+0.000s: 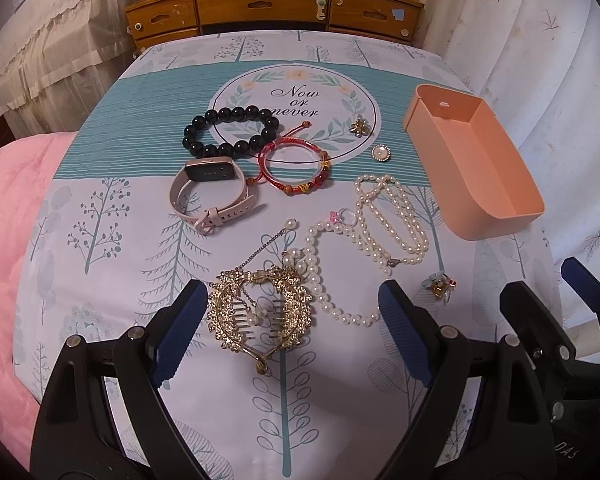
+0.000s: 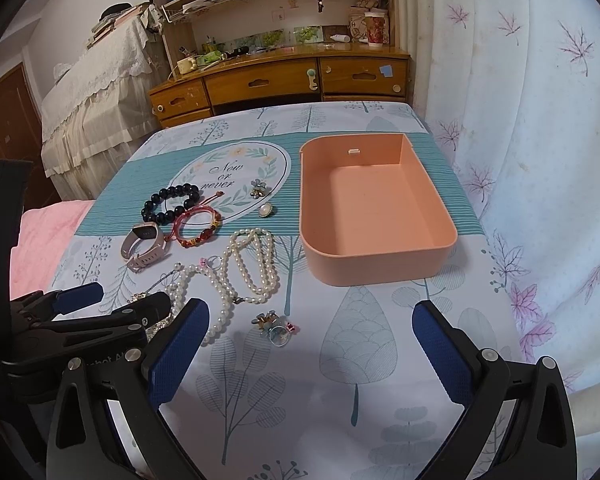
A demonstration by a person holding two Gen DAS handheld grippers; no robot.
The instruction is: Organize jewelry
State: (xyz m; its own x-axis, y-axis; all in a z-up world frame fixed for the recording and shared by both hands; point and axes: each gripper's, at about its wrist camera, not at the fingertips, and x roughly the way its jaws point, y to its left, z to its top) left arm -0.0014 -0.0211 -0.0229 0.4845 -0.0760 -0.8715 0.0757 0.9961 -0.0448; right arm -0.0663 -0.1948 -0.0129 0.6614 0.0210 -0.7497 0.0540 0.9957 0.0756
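The left tongs (image 1: 288, 320) stand wide open, gripping nothing, and the gold hair comb (image 1: 258, 312) sits right between their blue pads at lower centre of the left wrist view, so my call is that it is the next pick and the left hand is clearly the nearer one. The comb's long axis runs roughly up-down in frame, along the tongs' pointing direction, with the curled hook end toward the camera and the chain with a pearl drop trailing to upper centre; closing across it should catch the filigree sides. It looks like ornate gold metalwork with teeth inside and small pearls. Risk: the pearl necklace (image 1: 364, 240) touches or overlaps its upper right edge, so it may drag along. The right tongs (image 2: 310, 340) are also spread open and empty, over bare patterned cloth of the counter (image 2: 360, 420) at lower centre of the right wrist view, with the flower ring (image 2: 278, 328) just left of their gap. The peach tray (image 2: 380, 264) sits empty at centre right, well apart from the comb. The black bead bracelet (image 1: 232, 130), red cord bracelet (image 1: 296, 168) and pink watch (image 1: 208, 192) lie above the comb in frame, all still out of the tray.
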